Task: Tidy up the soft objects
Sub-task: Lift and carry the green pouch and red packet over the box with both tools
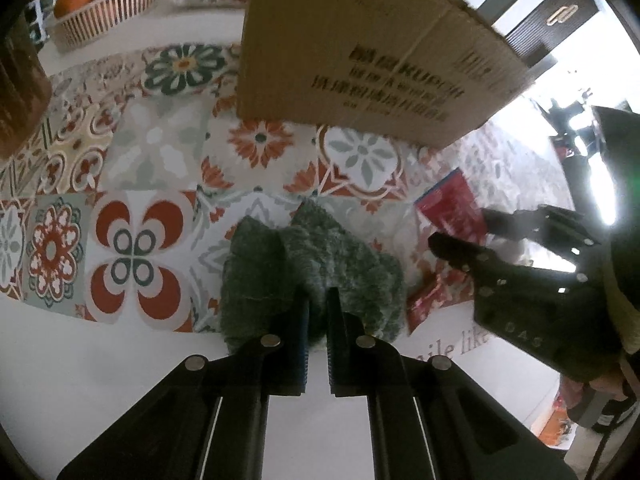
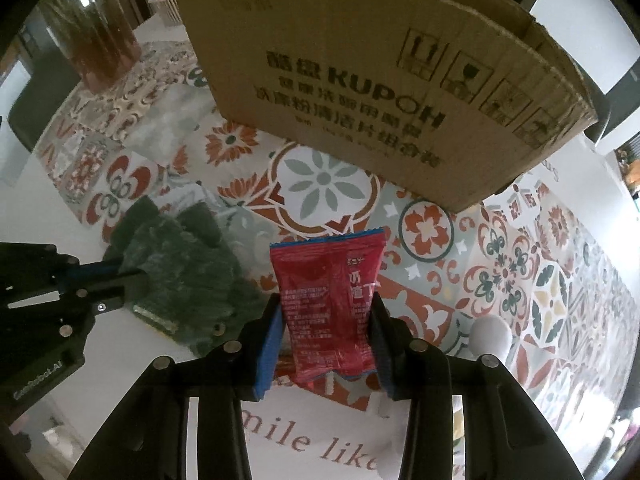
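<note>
The left fingers [image 1: 334, 312] are squeezed tight on the green cloth [image 1: 320, 264], so it is held up off the table [image 1: 120, 360]. The right fingers [image 2: 276, 328] are closed partway on the red packet [image 2: 328, 304], one pad on each side. Both soft things are held just in front of the box [image 2: 360, 80], likely to be dropped in.

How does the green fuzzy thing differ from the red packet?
The green cloth is fuzzy, dull and bunched; the red packet is smooth, shiny and flat with printed text. The cloth is pinched thin between the left gripper's nearly touching fingers, while the packet sits between the right gripper's fingers, which stand wider apart. The cloth looks bulkier than the packet. Both are soft and held in front of the cardboard box.
</note>
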A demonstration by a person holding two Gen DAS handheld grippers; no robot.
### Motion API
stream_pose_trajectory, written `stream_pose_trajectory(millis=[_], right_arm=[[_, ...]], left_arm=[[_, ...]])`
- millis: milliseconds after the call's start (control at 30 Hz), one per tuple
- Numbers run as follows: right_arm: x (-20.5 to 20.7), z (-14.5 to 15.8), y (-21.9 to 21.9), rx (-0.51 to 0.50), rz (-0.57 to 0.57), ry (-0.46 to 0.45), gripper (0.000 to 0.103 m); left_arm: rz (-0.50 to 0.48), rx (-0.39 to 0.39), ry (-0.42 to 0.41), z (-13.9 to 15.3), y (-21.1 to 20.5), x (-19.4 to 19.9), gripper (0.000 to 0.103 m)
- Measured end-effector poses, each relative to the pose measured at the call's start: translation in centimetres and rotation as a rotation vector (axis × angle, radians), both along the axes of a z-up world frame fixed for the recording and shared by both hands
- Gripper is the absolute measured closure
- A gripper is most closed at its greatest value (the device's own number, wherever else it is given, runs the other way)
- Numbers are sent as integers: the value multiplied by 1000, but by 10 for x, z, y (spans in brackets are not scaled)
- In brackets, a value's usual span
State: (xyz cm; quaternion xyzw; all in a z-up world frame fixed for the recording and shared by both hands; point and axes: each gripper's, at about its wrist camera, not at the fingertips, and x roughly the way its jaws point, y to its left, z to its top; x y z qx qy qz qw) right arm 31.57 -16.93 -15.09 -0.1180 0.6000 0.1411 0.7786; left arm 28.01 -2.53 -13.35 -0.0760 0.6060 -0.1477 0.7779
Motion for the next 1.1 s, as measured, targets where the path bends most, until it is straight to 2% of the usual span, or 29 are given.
stream_pose_trajectory(millis=[300,733,1100], right_arm=[[-4,40,-19,51,-31,-87,62],[-18,96,-23,120,-64,-216,62],[-21,133,-26,175,-77,-290,62]], left_arm=[[-3,-20,-92,33,-10,-7,94],[-8,-59,-232,84,-17,-14,95],[-14,-74,-342,127,-20,-13,95]])
